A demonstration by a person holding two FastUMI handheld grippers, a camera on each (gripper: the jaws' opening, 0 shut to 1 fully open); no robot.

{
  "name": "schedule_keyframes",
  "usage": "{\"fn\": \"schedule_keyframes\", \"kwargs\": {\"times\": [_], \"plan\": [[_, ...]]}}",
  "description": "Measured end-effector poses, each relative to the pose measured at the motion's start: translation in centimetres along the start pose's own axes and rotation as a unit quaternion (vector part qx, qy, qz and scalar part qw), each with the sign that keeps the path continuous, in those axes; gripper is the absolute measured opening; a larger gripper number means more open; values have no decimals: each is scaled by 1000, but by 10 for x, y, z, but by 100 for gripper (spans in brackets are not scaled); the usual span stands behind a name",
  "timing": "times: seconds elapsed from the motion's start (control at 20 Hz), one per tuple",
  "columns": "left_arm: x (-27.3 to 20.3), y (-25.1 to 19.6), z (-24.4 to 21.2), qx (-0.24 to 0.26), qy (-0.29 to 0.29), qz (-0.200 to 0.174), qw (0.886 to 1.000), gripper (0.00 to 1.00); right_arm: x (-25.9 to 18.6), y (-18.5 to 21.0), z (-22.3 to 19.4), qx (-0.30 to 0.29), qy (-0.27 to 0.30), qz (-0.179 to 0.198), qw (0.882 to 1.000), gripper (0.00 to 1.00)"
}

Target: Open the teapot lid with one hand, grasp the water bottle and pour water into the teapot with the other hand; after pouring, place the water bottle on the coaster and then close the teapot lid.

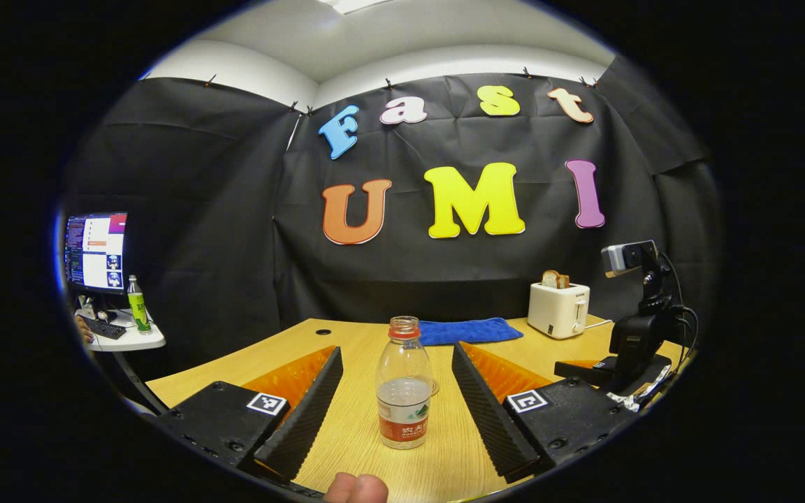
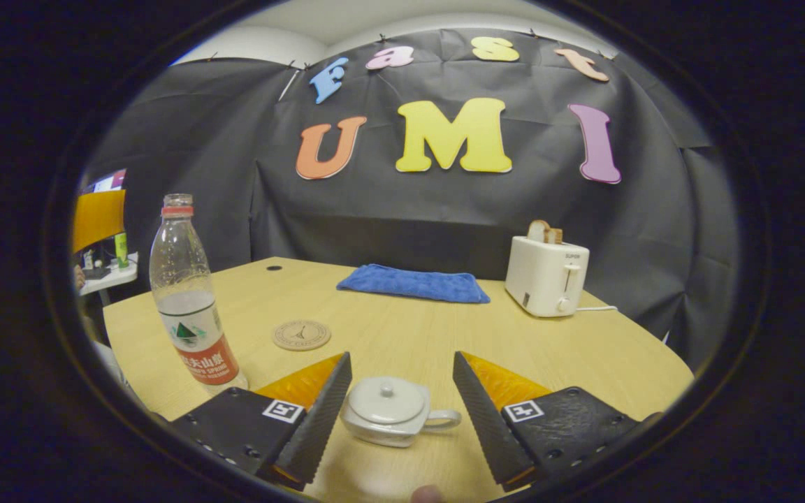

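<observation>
On the wooden bench (image 2: 409, 335), the water bottle (image 1: 404, 384) is standing upright with its cap off, partly filled with water. In the left gripper view it is sitting between the fingers of the left gripper (image 1: 397, 405), which are spreading wide on either side without touching it. A fingertip of the person's hand (image 1: 355, 487) is peeking in at the bottom edge of that view.

In the right gripper view, the teapot (image 2: 392, 412) is resting on the bench between the fingers of the right gripper (image 2: 402, 412), and these too are standing apart, clear of the pot on both sides. The teapot lid (image 2: 386, 399) is sitting closed on the pot, its small knob pointing up, and the handle is pointing toward the finger on the right of that view. The round coaster (image 2: 302, 334) is lying flat and bare near the bottle, a little farther back on the bench.

Toward the rear, a blue cloth (image 2: 413, 283) is lying flat, and a white toaster (image 2: 546, 275) with bread in its slots is standing beside it. In the left gripper view, a camera on a black stand (image 1: 636, 314) is sitting at the bench's right edge, and a monitor (image 1: 95, 251) is glowing on a side table with a green bottle (image 1: 138, 304) next to it.
</observation>
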State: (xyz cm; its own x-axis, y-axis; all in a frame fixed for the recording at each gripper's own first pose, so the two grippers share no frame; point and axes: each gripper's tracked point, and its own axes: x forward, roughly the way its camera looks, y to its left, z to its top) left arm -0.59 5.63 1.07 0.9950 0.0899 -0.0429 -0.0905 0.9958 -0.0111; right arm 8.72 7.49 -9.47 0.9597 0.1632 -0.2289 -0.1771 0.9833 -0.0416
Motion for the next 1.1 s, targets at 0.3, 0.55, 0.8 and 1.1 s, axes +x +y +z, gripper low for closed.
{"fn": "schedule_keyframes", "kwargs": {"times": [0.3, 0.55, 0.8, 1.1], "plan": [[4, -1, -13, -10, 26, -11, 1000, 99, 10, 9, -6, -12, 13, 12, 1000, 43], [6, 2, -17, -20, 33, -13, 999, 99, 7, 6, -6, -6, 18, 6, 1000, 43], [7, 5, -26, -22, 45, -16, 999, 99, 16, 7, -5, 16, 19, 29, 999, 2], [4, -2, -74, -24, 101, -53, 993, 99, 14, 5, -1, 5, 11, 37, 999, 0]]}}
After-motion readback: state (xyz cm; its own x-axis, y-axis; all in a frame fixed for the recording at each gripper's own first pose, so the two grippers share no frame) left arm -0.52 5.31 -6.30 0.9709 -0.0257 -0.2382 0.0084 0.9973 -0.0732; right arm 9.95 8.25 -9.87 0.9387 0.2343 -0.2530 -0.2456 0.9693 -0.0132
